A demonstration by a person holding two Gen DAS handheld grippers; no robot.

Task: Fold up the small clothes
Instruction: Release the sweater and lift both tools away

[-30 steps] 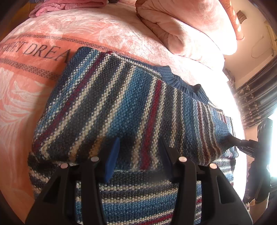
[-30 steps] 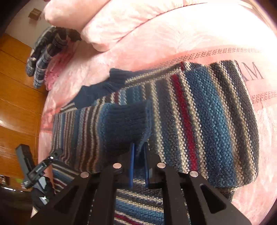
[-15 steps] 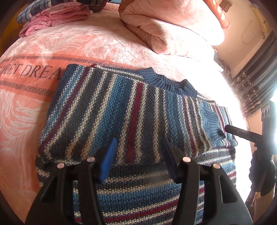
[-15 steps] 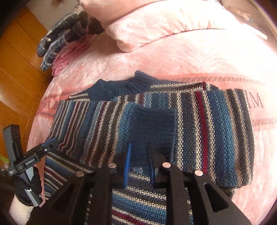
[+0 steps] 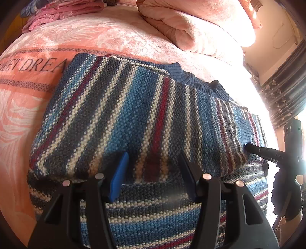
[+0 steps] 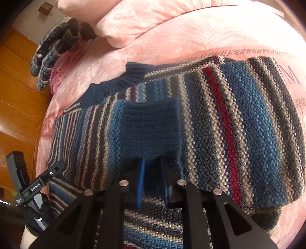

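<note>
A blue, white and red striped knit sweater (image 5: 133, 115) lies on the pink bedspread (image 5: 28, 107), folded, with its collar toward the pillows. My left gripper (image 5: 153, 159) is open just above the fold's near edge, with nothing between its fingers. In the right wrist view the sweater (image 6: 239, 124) has a sleeve laid across its body. My right gripper (image 6: 153, 162) is shut on the lower edge of that sleeve's dark blue cuff (image 6: 151, 130). The right gripper's tip (image 5: 248, 147) touches the sweater's right side. The left gripper (image 6: 53, 170) shows at the lower left.
A rolled pink quilt (image 5: 191, 32) lies beyond the collar. Folded pink clothes (image 5: 57, 13) and plaid garments (image 6: 51, 49) are stacked at the bed's far corner. A wooden wall (image 6: 15, 99) is on one side, dark curtains (image 5: 283, 99) on the other.
The right gripper carried the cuff across the sweater's body and lowered it flat. Both grippers rose briefly and came back down close to the knit.
</note>
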